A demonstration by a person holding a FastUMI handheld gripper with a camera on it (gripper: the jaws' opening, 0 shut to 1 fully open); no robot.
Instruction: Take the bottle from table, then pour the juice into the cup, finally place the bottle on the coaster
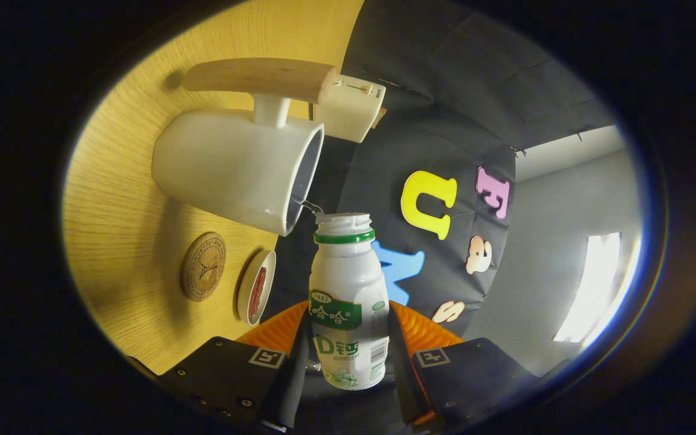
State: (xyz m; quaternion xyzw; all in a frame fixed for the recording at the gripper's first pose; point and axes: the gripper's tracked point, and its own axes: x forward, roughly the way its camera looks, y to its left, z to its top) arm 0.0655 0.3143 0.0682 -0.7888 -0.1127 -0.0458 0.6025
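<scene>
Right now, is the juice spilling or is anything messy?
No spill shows. The gripper holds the bottle tipped, its open mouth at the cup's rim, a thin stream going in. The coaster and small dish lie neatly on the table.

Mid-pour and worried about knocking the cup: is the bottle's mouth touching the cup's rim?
Apart. The gripper view shows a small gap between the bottle mouth and the white cup rim, bridged by a thin stream.

Bottle [348,302] in gripper [348,356], at cup [240,169]
</scene>
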